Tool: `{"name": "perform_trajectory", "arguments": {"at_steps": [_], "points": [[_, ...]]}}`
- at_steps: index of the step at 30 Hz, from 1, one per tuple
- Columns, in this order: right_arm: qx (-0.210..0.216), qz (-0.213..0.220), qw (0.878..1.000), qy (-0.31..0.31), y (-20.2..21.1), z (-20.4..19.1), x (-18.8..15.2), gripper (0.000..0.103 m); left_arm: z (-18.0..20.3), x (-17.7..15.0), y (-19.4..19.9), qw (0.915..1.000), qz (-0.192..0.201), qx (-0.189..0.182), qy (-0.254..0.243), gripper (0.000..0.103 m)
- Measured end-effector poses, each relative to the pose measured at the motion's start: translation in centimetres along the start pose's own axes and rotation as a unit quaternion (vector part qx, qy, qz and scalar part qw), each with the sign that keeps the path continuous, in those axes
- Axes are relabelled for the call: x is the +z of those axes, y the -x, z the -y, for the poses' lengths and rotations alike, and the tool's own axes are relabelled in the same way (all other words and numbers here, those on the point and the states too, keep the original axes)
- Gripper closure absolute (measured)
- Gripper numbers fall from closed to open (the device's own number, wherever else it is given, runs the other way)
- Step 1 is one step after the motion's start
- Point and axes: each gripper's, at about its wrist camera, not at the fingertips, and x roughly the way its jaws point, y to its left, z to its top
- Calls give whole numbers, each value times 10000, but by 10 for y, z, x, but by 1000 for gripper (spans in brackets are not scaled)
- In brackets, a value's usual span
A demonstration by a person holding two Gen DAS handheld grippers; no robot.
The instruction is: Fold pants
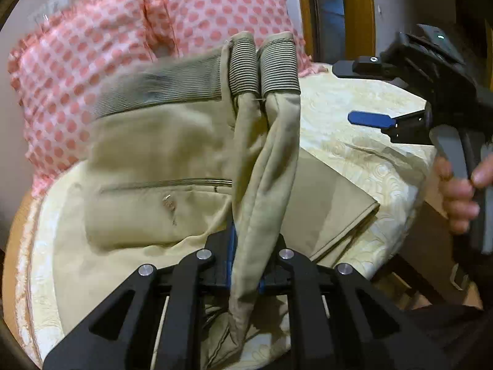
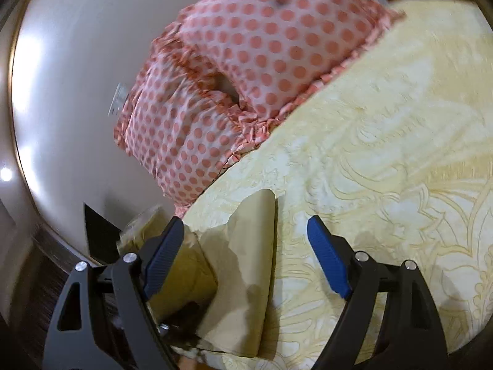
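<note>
Khaki pants point(image 1: 160, 154) with ribbed cuffs point(image 1: 265, 64) lie on a cream patterned bed point(image 1: 369, 160). My left gripper point(image 1: 246, 265) is shut on the bunched pant legs and lifts them, cuffs hanging upward in view. My right gripper point(image 1: 366, 92) is open and empty, held above the bed to the right of the pants. In the right wrist view the right gripper point(image 2: 246, 256) hovers open over a flat part of the pants point(image 2: 246, 262) near the bed's edge.
Two pink polka-dot pillows point(image 1: 129, 40) point(image 2: 265, 49) lie at the head of the bed against a white wall point(image 2: 77, 61). A wooden door frame point(image 1: 366, 12) stands behind. The bed edge drops to the floor at right point(image 1: 425, 246).
</note>
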Motion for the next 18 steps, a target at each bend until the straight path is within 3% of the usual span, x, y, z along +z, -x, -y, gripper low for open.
{"name": "perform_trajectory", "arguments": {"at_steps": [3, 6, 11, 15, 18], "points": [[171, -285, 9992, -233, -16, 3, 6, 20, 1, 6, 4, 9996, 90, 260, -34, 93], [291, -464, 9978, -366, -31, 1, 9, 20, 28, 0, 1, 9952, 120, 628, -737, 93], [308, -591, 9975, -230, -38, -8, 6, 19, 39, -17, 5, 9936, 95, 464, -1022, 93], [954, -966, 9907, 92, -48, -34, 5, 16, 39, -12, 1, 9945, 146, 468, -929, 92], [795, -1169, 9894, 343, -58, -44, 5, 15, 39, -13, 3, 9949, 151, 415, -905, 91]]}}
